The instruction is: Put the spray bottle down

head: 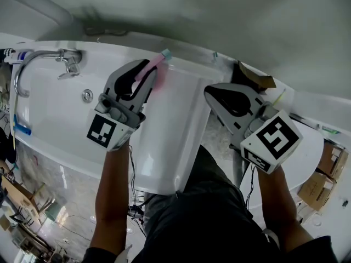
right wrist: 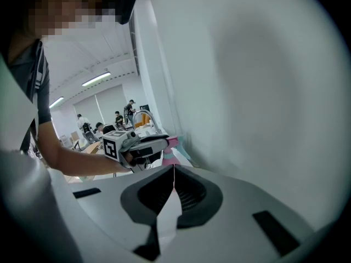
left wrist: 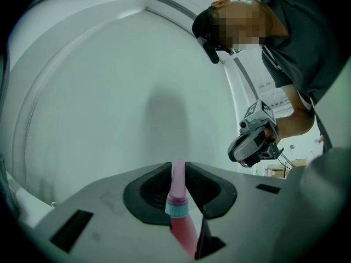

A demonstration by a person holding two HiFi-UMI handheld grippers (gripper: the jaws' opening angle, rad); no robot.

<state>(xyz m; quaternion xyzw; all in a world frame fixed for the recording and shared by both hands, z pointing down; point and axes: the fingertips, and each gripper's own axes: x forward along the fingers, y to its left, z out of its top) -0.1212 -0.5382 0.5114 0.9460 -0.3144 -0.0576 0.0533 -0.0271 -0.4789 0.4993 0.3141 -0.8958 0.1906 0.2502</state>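
My left gripper (head: 147,73) is shut on a pink spray bottle (head: 156,64) with a teal collar and holds it over the far rim of the white basin (head: 164,147). In the left gripper view the bottle's pink neck (left wrist: 178,179) runs between the closed jaws of this gripper (left wrist: 176,167), and its teal collar (left wrist: 176,210) sits nearer the camera. My right gripper (head: 213,91) hovers beside the basin's right edge. Its jaws (right wrist: 174,170) are closed on a thin white sheet (right wrist: 169,215). The right gripper view also shows the left gripper (right wrist: 137,145) with the pink bottle (right wrist: 171,142).
A chrome faucet (head: 49,59) stands at the basin's far left, with an overflow fitting (head: 87,95) below it. A plain white wall rises close ahead of both grippers. A brown cardboard piece (head: 255,75) and boxes (head: 323,174) lie to the right. People stand far off (right wrist: 118,116).
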